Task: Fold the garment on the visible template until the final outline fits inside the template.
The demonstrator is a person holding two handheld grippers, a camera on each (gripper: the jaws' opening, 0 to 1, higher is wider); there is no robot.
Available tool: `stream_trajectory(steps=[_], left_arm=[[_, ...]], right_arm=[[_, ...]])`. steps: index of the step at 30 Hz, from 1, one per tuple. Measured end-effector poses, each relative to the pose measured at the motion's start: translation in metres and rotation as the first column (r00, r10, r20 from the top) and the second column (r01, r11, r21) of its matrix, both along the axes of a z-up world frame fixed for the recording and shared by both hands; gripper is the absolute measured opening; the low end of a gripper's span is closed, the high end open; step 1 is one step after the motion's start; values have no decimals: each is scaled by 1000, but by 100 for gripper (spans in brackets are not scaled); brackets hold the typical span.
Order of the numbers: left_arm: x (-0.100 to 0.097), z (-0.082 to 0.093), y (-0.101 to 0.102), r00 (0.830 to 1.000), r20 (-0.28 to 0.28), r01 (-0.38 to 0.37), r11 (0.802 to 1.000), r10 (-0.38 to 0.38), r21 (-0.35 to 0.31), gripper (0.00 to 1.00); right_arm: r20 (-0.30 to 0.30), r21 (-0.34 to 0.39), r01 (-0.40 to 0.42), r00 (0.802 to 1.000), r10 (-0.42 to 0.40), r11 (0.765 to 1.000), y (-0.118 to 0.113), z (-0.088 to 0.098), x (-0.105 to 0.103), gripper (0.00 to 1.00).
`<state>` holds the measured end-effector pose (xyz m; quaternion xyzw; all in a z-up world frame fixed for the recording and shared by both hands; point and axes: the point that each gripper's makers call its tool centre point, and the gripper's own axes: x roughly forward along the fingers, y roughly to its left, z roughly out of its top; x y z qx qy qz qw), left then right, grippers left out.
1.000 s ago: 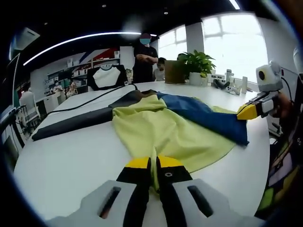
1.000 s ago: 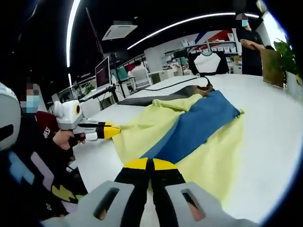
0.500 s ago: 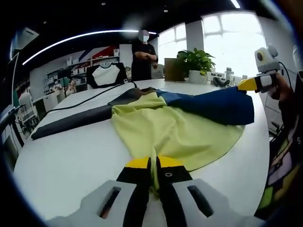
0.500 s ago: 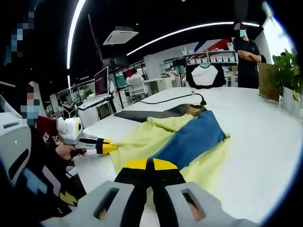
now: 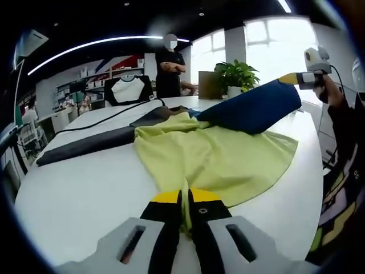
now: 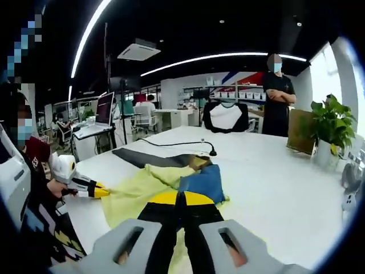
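Note:
A yellow-green garment with a blue part lies spread on the white table. My left gripper is shut on its near yellow hem, low on the table. My right gripper holds the blue part up in the air at the right, and the cloth hangs from it in a fold. In the right gripper view my right gripper is shut on the cloth, with the blue part and the yellow cloth below it. The left gripper is at the left. A dark grey mat lies under the garment's far end.
A black cable runs across the table beyond the dark mat. A potted plant and small items stand at the far right edge. A person stands behind the table beside a black-and-white shirt. Bare table surface extends to the right.
My right gripper has risen well above the table, lifting the blue part so it hangs off the yellow cloth. My left gripper has held still on the hem.

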<state>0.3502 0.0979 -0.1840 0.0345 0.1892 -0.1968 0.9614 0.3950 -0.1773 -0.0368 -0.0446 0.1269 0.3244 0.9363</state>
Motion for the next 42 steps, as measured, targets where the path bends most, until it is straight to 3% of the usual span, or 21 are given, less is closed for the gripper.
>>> stream_trajectory(steps=[17,29,42], left_arm=[[0,1,-1,1000,-14,3,1000,-3,-25,4],[1,1,-1,1000,-31,1,999,-2,-37,4],[1,0,0,999,-47,2,999,-4,-47,4]], right_arm=[[133,-118,156,981,-140,981,-68,41,52,0],[172,-177,228,965,-198,958,-96,53,90,0],[193,-210,349,931,-311,913,-142,53,128,0]])
